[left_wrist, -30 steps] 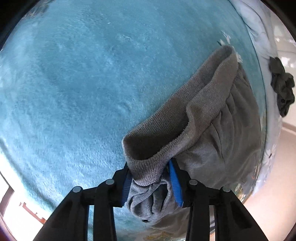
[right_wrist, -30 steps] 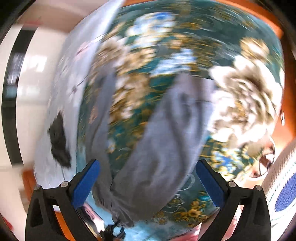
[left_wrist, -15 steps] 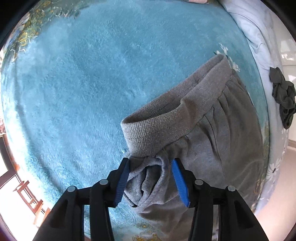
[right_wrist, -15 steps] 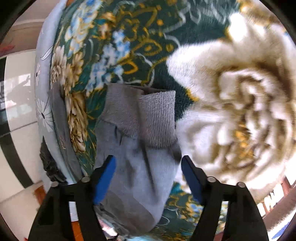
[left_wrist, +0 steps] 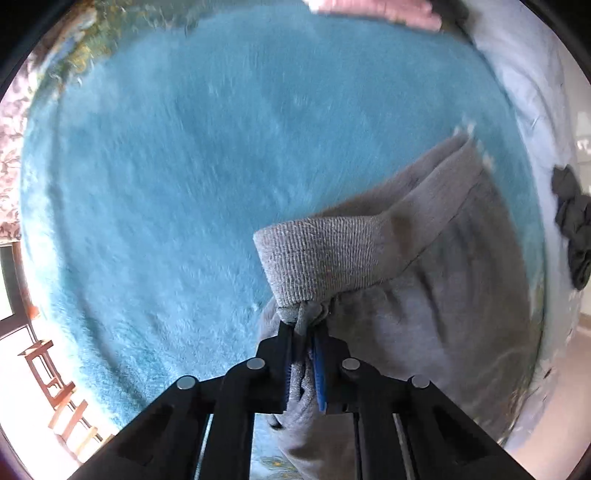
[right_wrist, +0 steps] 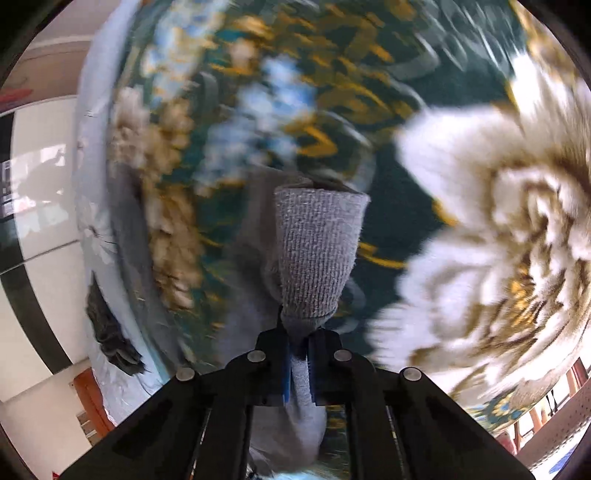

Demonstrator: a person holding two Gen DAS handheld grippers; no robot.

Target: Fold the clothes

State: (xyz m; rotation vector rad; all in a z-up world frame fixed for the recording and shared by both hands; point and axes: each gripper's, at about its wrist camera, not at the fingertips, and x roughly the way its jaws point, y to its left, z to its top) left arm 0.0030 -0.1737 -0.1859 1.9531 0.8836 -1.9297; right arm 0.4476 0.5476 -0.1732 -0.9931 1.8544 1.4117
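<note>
Grey sweatpants [left_wrist: 424, 295] lie on a teal plush blanket [left_wrist: 166, 184]. My left gripper [left_wrist: 303, 332] is shut on the ribbed waistband [left_wrist: 325, 258], which bunches up between the blue pads. In the right wrist view my right gripper [right_wrist: 298, 341] is shut on a ribbed cuff [right_wrist: 317, 254] of the same grey sweatpants, lifted over the floral part of the blanket [right_wrist: 498, 221]. The rest of the leg [right_wrist: 243, 295] trails down and left, blurred.
A dark crumpled garment [left_wrist: 574, 225] lies on the pale sheet at the bed's right edge; it also shows in the right wrist view [right_wrist: 110, 332]. A pink object [left_wrist: 373, 9] lies at the far edge. Wooden furniture [left_wrist: 48, 376] stands on the floor at the left.
Both grippers have closed: the left one on the waistband, the right one on the cuff. Both views are now blurred, and the cloth is bunched between the pads.
</note>
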